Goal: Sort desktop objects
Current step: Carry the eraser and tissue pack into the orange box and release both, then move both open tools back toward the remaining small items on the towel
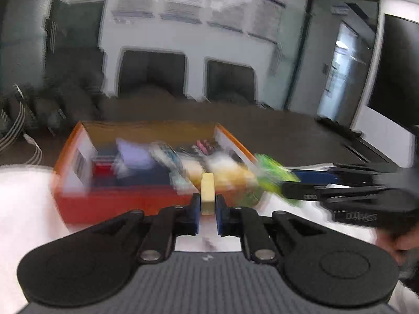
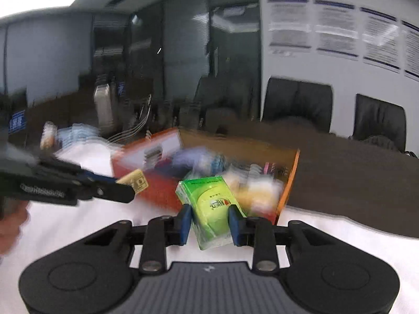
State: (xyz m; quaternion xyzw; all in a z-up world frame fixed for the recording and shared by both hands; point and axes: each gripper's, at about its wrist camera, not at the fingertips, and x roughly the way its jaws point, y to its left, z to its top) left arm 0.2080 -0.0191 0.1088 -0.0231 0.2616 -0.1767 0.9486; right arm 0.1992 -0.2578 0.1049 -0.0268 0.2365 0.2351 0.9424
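Observation:
An orange box (image 1: 110, 204) holding several blurred items stands on the white cloth; it also shows in the right wrist view (image 2: 157, 188). My left gripper (image 1: 207, 204) is shut on a thin pale-yellow card-like piece (image 1: 207, 192), held edge-on just before the box's near wall; it shows too in the right wrist view (image 2: 134, 181). My right gripper (image 2: 210, 214) is shut on a green tissue pack (image 2: 212, 204), held near the box's right corner; the pack also shows in the left wrist view (image 1: 275, 178).
A dark brown table (image 2: 353, 183) extends beyond the white cloth (image 2: 78, 225). Black chairs (image 2: 298, 104) stand at its far side. Cables (image 1: 23, 141) and dark bags lie to the left. A bottle (image 2: 103, 107) stands farther back.

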